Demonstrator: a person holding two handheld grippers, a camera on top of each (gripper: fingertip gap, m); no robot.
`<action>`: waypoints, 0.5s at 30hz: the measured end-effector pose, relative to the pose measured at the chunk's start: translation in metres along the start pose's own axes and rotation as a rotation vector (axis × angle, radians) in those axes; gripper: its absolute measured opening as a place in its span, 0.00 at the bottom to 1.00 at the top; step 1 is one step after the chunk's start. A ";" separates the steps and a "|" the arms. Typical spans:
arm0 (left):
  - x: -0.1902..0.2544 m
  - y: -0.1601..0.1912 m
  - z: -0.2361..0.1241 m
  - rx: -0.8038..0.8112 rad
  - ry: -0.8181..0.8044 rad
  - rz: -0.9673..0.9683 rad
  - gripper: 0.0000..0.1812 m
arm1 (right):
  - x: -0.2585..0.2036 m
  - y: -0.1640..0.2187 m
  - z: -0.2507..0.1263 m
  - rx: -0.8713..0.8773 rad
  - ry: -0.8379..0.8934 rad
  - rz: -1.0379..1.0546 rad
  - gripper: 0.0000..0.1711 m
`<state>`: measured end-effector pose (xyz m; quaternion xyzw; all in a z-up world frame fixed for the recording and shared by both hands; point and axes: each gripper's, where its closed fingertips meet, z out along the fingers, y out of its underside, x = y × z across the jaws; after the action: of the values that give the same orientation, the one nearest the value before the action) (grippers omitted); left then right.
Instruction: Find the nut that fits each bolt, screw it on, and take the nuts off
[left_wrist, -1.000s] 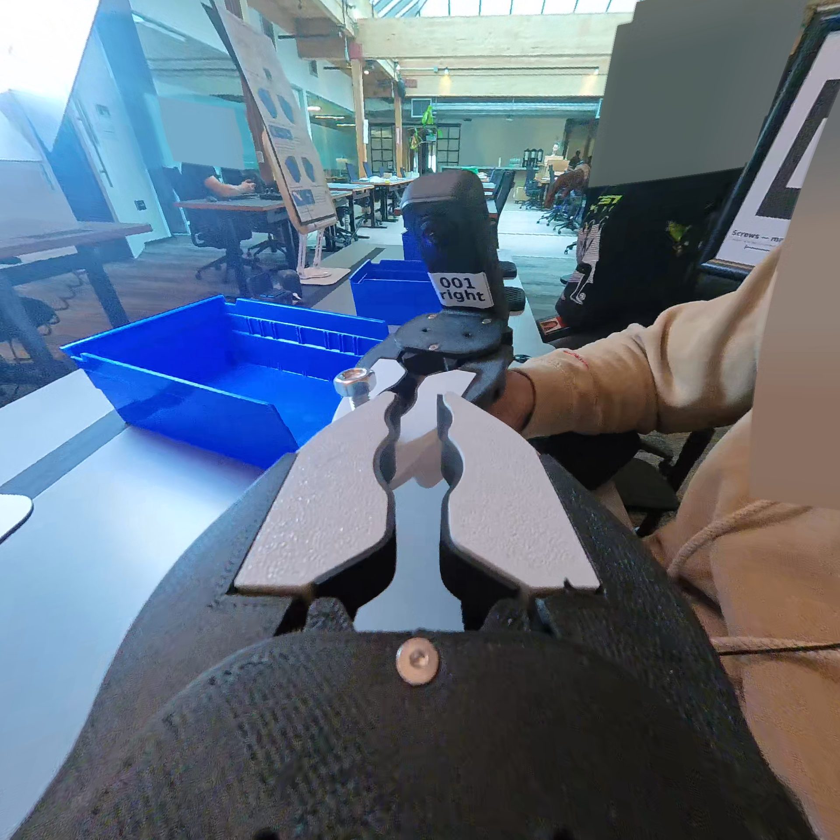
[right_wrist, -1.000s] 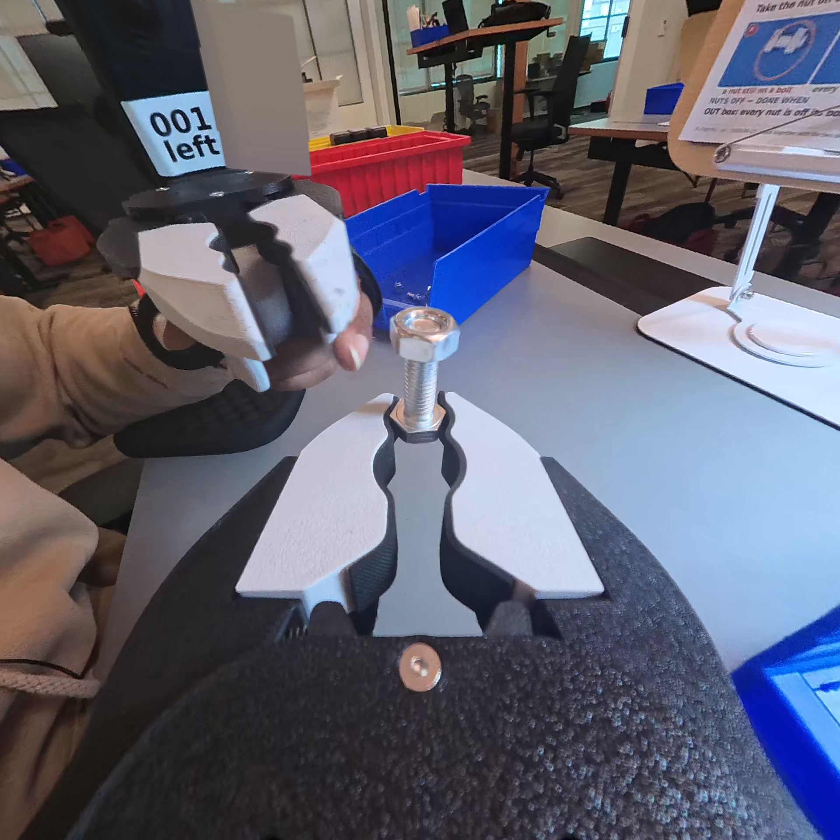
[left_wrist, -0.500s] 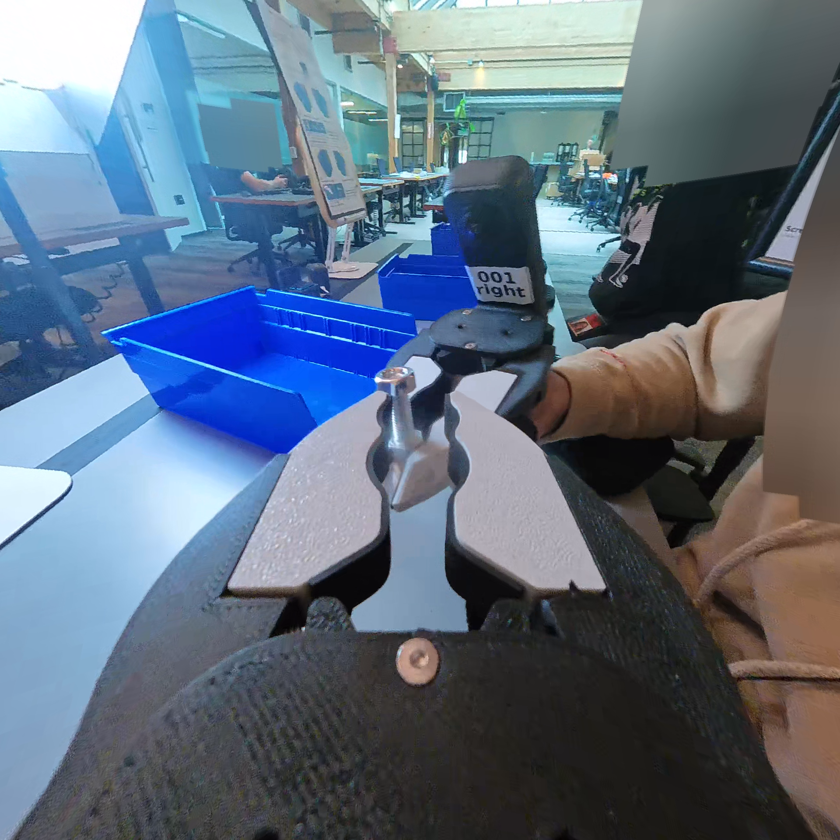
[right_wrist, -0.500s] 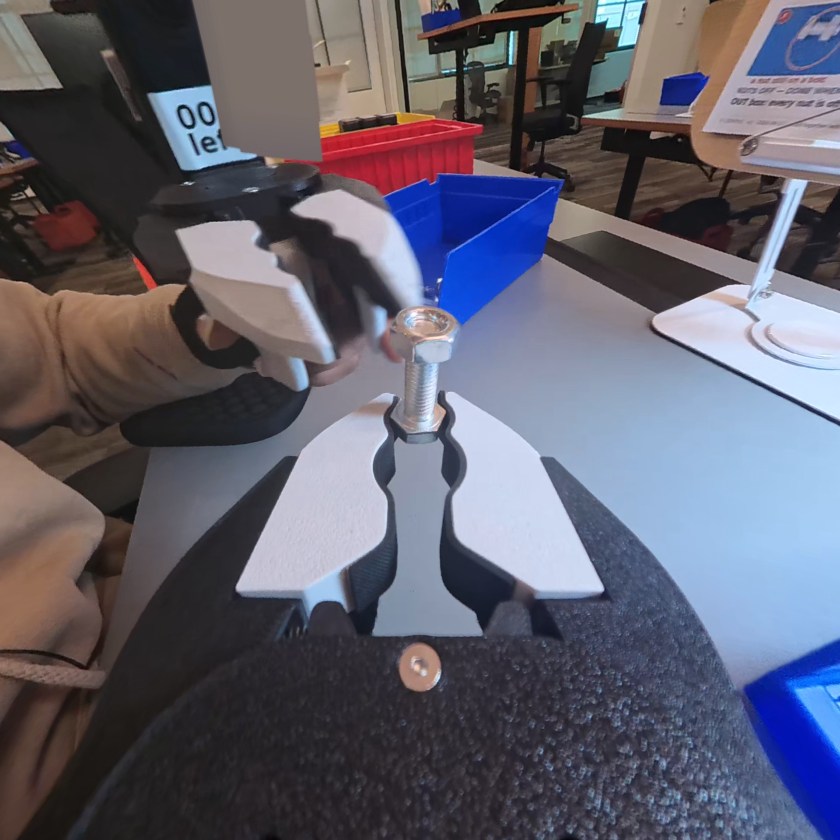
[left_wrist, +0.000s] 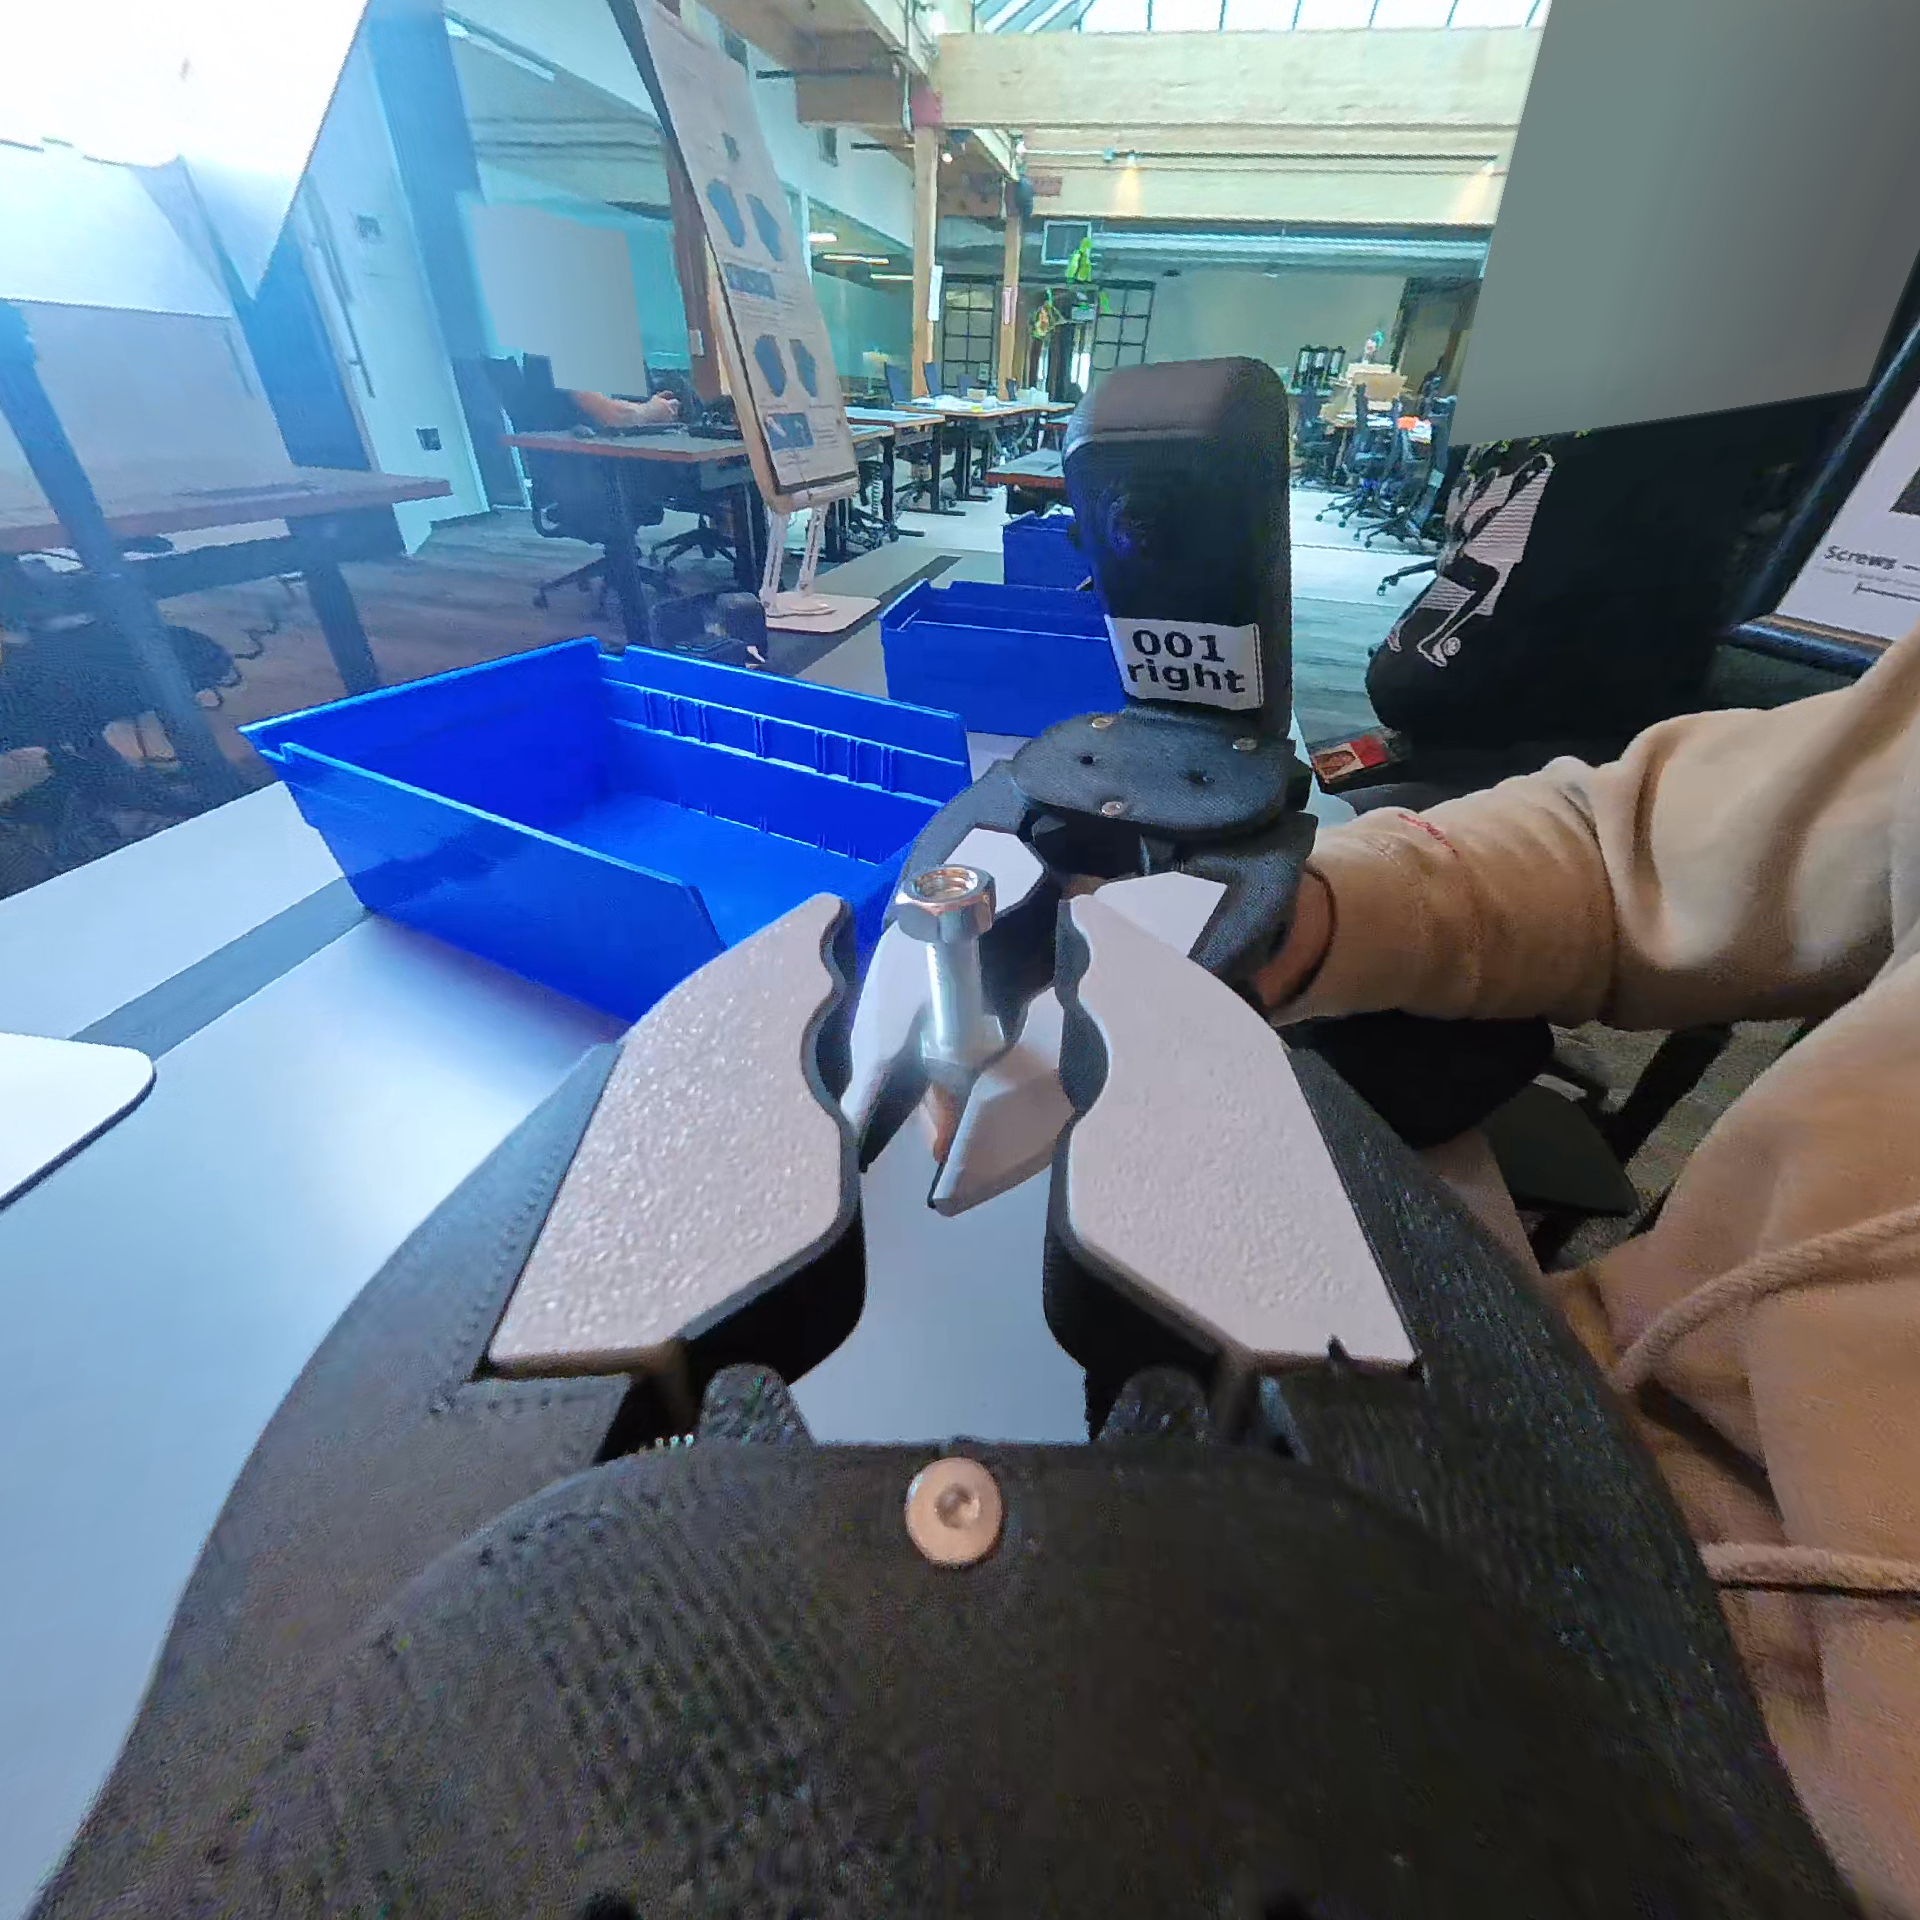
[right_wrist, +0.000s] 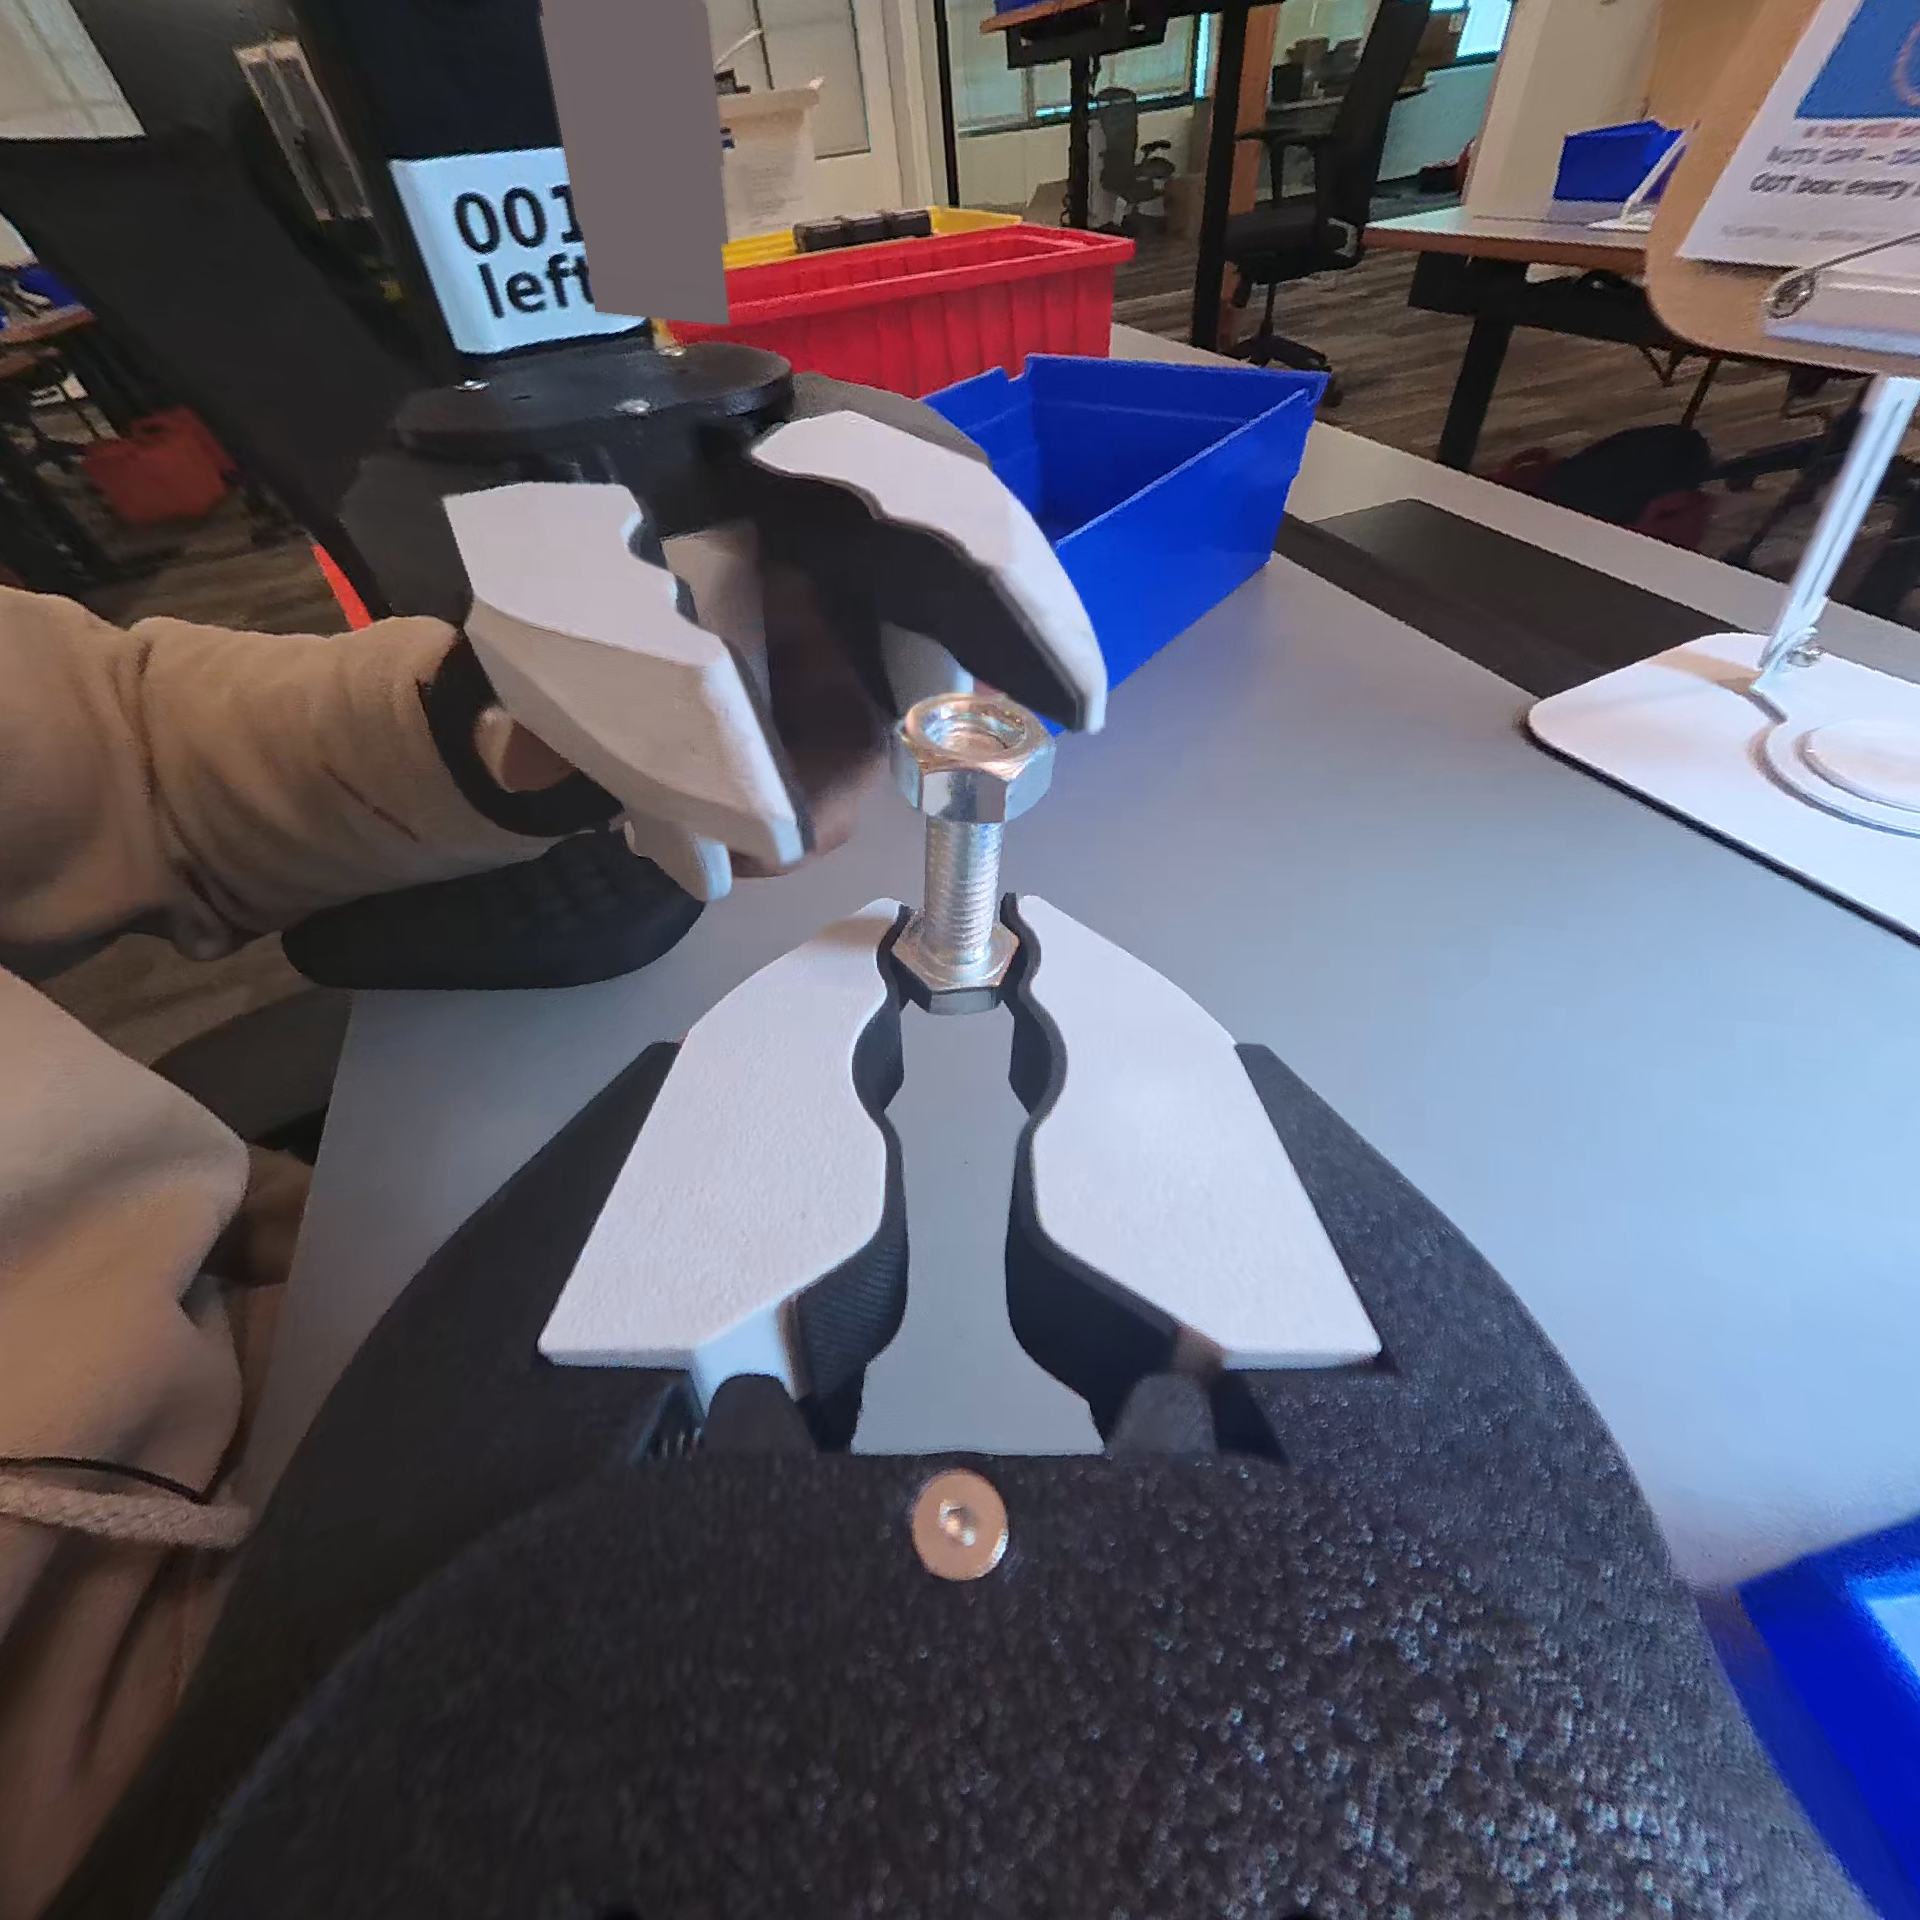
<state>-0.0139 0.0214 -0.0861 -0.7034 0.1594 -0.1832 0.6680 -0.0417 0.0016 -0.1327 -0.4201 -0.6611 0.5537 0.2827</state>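
The bolt (right_wrist: 961, 883) stands upright in my right claw (right_wrist: 951, 961), clamped by its hex head, one nut (right_wrist: 971, 764) at its top. My left claw (right_wrist: 894, 717) is spread wide around that nut, not gripping. Only the right view shows the red bin (right_wrist: 914, 281); one blue bin (right_wrist: 1153, 488) sits nearer on the surface (right_wrist: 1351, 935). The left view shows two blue bins.

We see the left gripper (right_wrist: 914, 717) has swung in from off to the side and spread its fingers wider; they now sit on either side of the nut (right_wrist: 974, 767) atop the bolt (right_wrist: 961, 883), not yet touching it.
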 end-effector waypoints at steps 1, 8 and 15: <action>0.004 0.003 0.001 -0.015 0.025 0.005 0.18 | -0.001 0.001 0.001 -0.004 -0.003 -0.003 0.09; 0.010 -0.008 -0.007 0.015 0.048 0.034 0.08 | 0.011 0.000 -0.004 0.004 0.035 0.011 0.09; 0.004 0.002 -0.002 -0.020 0.030 0.009 0.17 | 0.001 0.004 0.002 -0.017 0.006 -0.005 0.09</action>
<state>-0.0110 0.0179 -0.0880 -0.7066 0.1742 -0.1891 0.6593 -0.0430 0.0014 -0.1374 -0.4223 -0.6660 0.5461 0.2827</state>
